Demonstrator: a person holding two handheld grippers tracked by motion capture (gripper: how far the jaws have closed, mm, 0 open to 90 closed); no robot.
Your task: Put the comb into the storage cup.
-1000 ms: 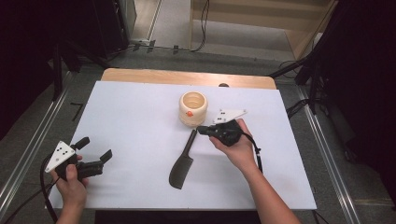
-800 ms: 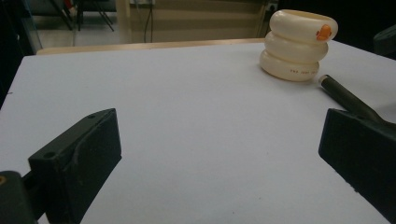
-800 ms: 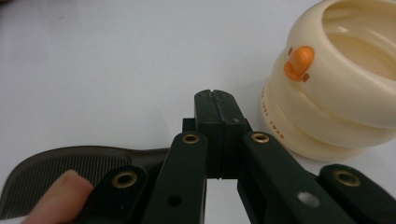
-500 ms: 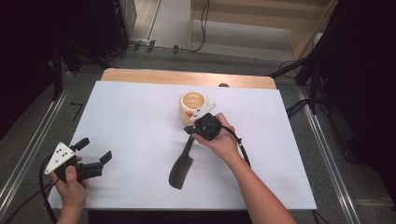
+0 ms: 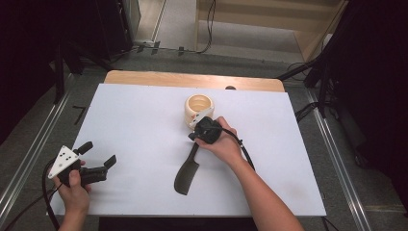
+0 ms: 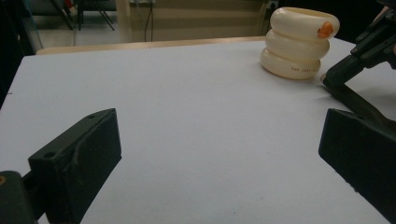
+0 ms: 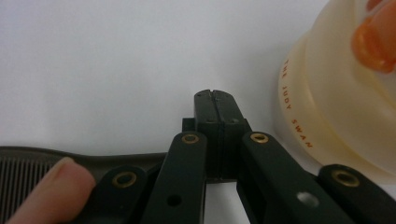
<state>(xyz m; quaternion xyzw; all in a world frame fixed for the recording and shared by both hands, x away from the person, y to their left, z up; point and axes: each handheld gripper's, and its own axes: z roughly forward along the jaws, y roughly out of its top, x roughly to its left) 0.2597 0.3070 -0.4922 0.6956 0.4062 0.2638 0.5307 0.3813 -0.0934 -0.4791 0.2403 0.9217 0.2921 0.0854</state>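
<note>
Right gripper (image 5: pixel 198 135): jaws pressed together, nothing between them; it had slid from the cup's three o'clock down to the comb handle.
Comb (image 5: pixel 185 169): lay flat, at six o'clock of the cream cup (image 5: pixel 198 109).
Left gripper (image 5: pixel 98 161): spread wide, idle.
Meaning: pickup looked imminent.

A white worktop (image 5: pixel 144 120) carries everything here; a strip of bare light wood shows along its far edge, and the white surface reaches to the near edge. A cream holder (image 5: pixel 198 109) shaped like three stacked rings, with a small orange mark on its side, stands upright on the worktop a little beyond its middle. A dark comb (image 5: pixel 186 169) lies flat on the worktop just in front of the holder, its slim handle pointing toward the holder and its broad toothed end toward the near edge. The handle end lies close beside the holder's base; whether they touch cannot be told.
</note>
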